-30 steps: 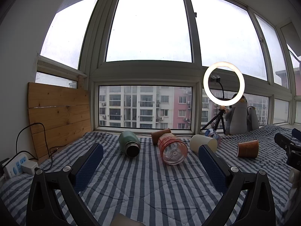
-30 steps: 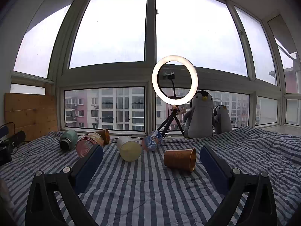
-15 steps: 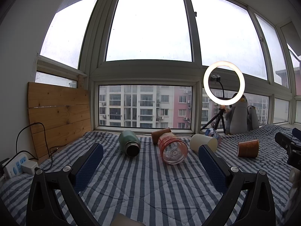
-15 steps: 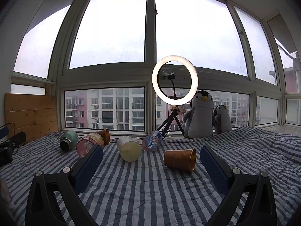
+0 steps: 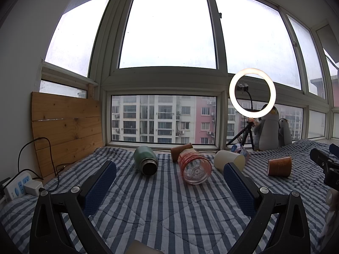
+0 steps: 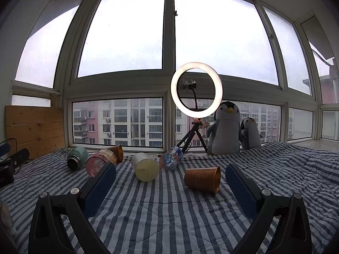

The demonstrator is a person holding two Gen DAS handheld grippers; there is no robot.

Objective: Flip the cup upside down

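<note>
Several cups and bottles lie on their sides on a blue striped quilt point(image 5: 165, 207). In the left wrist view these are a green flask point(image 5: 146, 162), a brown cup point(image 5: 181, 151), a red clear bottle point(image 5: 194, 166), a cream cup point(image 5: 229, 162) and a brown paper cup point(image 5: 279, 166). In the right wrist view the brown paper cup point(image 6: 202, 179) lies closest, ahead between the fingers, with the cream cup point(image 6: 145, 170) to its left. My left gripper point(image 5: 169, 175) is open and empty. My right gripper point(image 6: 170, 175) is open and empty. Both are short of the cups.
A lit ring light on a tripod point(image 6: 196, 90) and two plush penguins point(image 6: 225, 129) stand at the window sill. A wooden board point(image 5: 63, 127) leans at the left wall, with a power strip and cable point(image 5: 19, 187) below it. A crumpled plastic bottle point(image 6: 171, 160) lies by the tripod.
</note>
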